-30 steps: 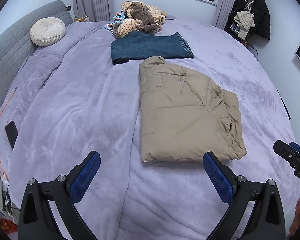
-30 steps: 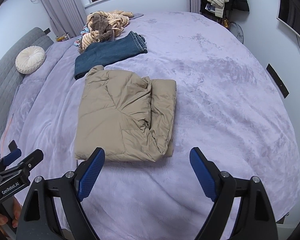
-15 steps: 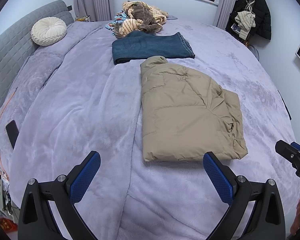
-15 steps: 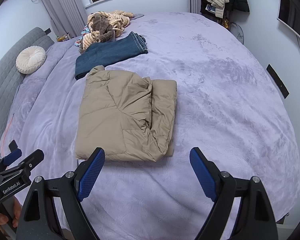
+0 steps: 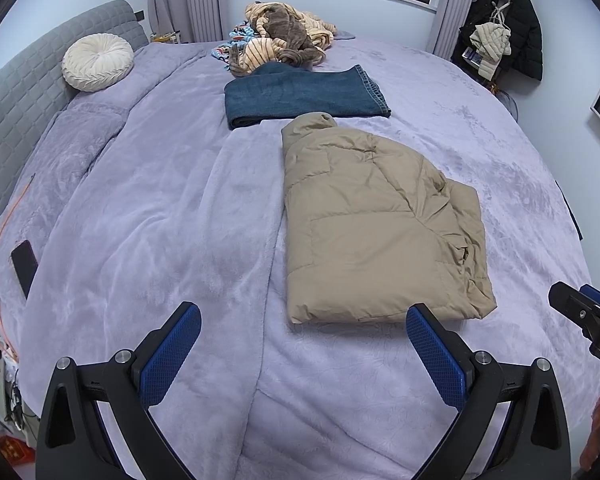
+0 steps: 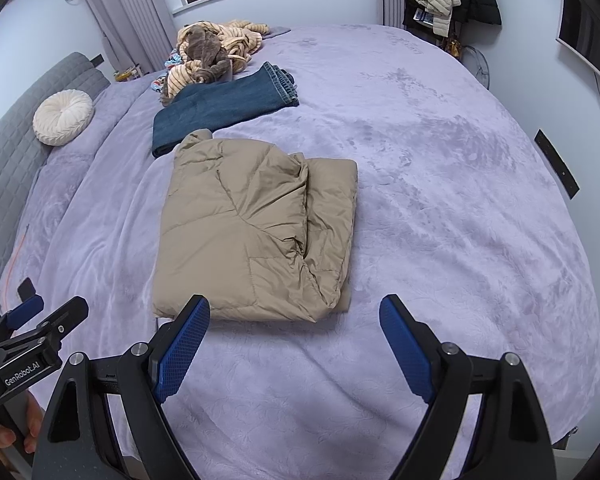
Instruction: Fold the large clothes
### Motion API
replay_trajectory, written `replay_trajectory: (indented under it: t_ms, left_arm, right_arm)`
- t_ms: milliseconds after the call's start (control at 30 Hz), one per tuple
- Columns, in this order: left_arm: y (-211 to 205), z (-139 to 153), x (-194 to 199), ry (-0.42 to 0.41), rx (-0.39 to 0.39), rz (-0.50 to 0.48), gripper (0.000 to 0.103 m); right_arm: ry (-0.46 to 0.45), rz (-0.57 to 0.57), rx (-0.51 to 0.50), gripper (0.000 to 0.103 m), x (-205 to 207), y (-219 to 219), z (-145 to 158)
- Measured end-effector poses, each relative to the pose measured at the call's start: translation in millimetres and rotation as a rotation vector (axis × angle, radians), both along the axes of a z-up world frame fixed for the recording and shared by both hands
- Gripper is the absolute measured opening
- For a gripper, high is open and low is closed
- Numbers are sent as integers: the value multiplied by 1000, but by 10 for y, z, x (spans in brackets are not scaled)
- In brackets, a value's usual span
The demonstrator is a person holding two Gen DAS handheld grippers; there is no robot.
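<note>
A tan puffer jacket lies folded into a rectangle on the purple bed, collar pointing away from me. It also shows in the right wrist view. My left gripper is open and empty, held above the bed just short of the jacket's near edge. My right gripper is open and empty, also just short of that near edge. The right gripper's tip shows at the right edge of the left wrist view. The left gripper shows at the lower left of the right wrist view.
Folded blue jeans lie beyond the jacket. A heap of striped and brown clothes sits at the far end. A round white cushion rests by the grey headboard. A black phone lies at the bed's left edge. Coats hang at far right.
Both grippers have drifted very slightly; the jacket sits a little lower and nearer in the views. Nothing was grasped or released.
</note>
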State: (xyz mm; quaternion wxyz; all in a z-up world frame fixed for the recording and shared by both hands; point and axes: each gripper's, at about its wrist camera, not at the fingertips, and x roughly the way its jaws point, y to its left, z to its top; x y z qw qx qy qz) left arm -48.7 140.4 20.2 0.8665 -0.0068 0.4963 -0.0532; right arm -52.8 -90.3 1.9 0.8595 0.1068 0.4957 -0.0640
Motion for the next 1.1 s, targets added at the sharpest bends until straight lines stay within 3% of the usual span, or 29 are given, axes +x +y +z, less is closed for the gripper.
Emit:
replay_trajectory:
  t_ms: [1100]
  left_arm:
    - [35, 10, 103, -19, -8, 1, 103]
  right_arm:
    - [1, -2, -1, 89, -9, 45, 10]
